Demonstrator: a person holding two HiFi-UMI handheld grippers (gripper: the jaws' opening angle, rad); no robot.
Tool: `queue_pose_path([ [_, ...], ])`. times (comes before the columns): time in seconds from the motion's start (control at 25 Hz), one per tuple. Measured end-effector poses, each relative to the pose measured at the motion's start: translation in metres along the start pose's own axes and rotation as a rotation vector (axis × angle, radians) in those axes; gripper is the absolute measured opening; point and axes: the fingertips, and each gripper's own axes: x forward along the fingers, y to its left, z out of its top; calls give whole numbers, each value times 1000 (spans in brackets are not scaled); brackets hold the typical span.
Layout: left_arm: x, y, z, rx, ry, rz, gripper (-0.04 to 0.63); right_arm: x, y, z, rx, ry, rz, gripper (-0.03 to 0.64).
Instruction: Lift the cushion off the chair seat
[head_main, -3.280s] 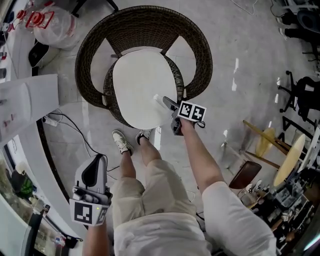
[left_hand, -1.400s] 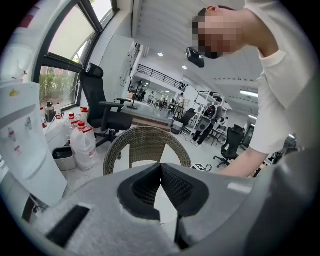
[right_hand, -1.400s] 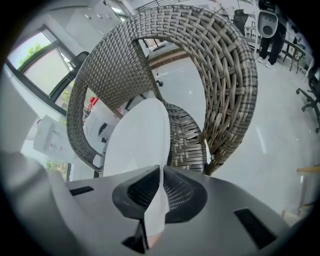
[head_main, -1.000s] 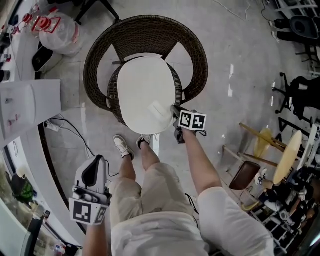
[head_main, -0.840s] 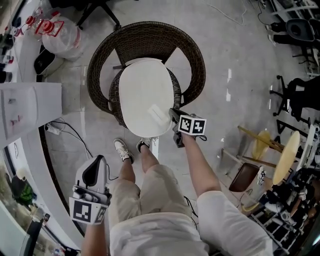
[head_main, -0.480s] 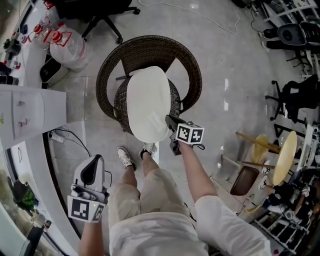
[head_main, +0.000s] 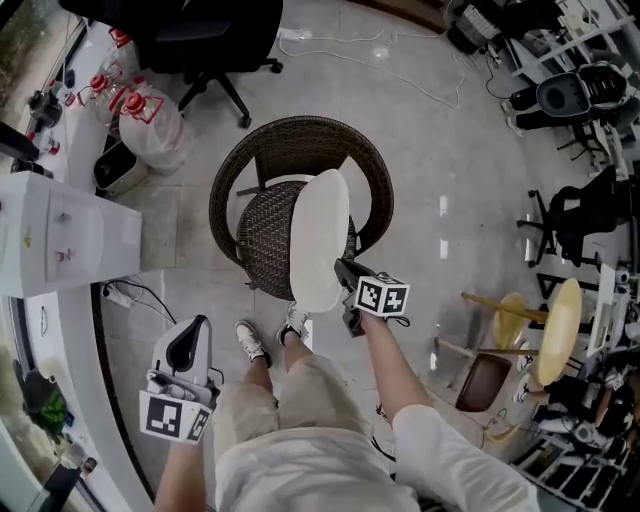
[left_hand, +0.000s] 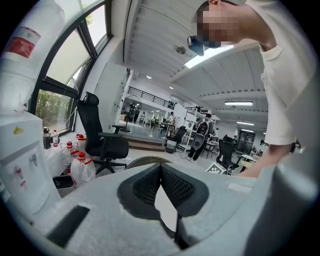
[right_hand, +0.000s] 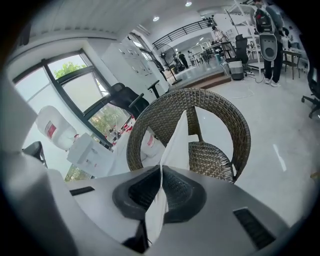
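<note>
Pale tiled floor (head_main: 450, 150) beneath wicker chair (head_main: 262, 150). Cushion (head_main: 320, 240) stands on edge over the seat's front, pinched by right gripper (head_main: 342, 268); left gripper (head_main: 192, 325) clenched, empty. Lift almost complete; full clearance uncertain.

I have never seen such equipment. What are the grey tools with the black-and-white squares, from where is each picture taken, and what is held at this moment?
A person holds a two-jaw hand tool, called a gripper, in each hand. The patterned cubes are parts of those tools. The head view looks down from the person's head. Each gripper view looks along one tool's own jaws. The right gripper is shut on the edge of the white cushion, which is tipped up on edge over the wicker chair on the floor. The left gripper is shut and holds nothing.
</note>
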Motion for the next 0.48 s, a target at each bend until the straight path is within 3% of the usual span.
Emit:
queue_pose_path([
  [0.48,-11,-1,54,51,-105,-13,15,-86,30,57,25,-158,20,15],
])
